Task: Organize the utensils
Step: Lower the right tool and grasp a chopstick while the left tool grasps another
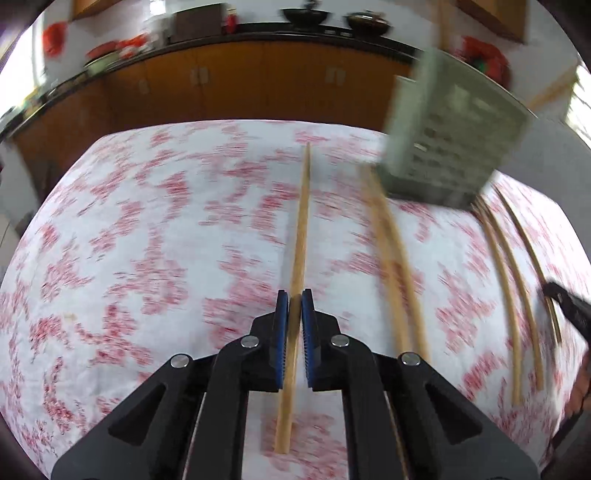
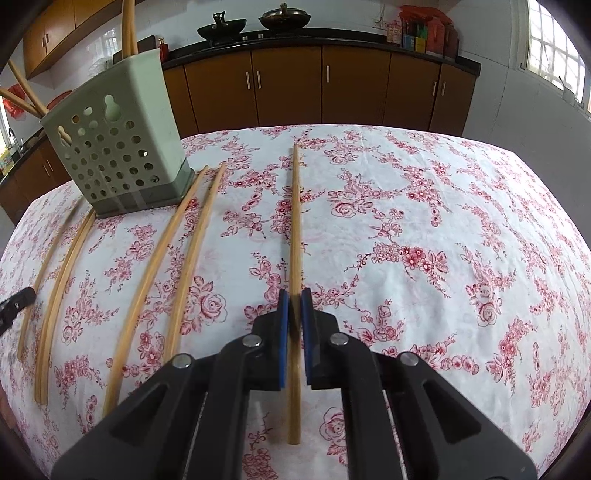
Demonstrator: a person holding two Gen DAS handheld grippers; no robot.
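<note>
My left gripper (image 1: 294, 297) is shut on a wooden chopstick (image 1: 301, 229) that points straight ahead; the left wrist view is motion-blurred. My right gripper (image 2: 294, 295) is shut on another wooden chopstick (image 2: 294, 221), also pointing ahead over the table. A pale green perforated utensil holder (image 2: 114, 147) stands at the left of the right wrist view with chopsticks (image 2: 128, 26) standing in it; it shows at the upper right of the left wrist view (image 1: 450, 136). Several loose chopsticks (image 2: 192, 243) lie on the tablecloth beside the holder, and also show in the left wrist view (image 1: 391, 258).
The table carries a white cloth with red flowers (image 2: 424, 240). Brown kitchen cabinets (image 2: 288, 88) with a black counter and pots (image 2: 284, 16) run behind it. The other gripper's black tip shows at the left edge (image 2: 14, 304) and at the right edge (image 1: 569, 306).
</note>
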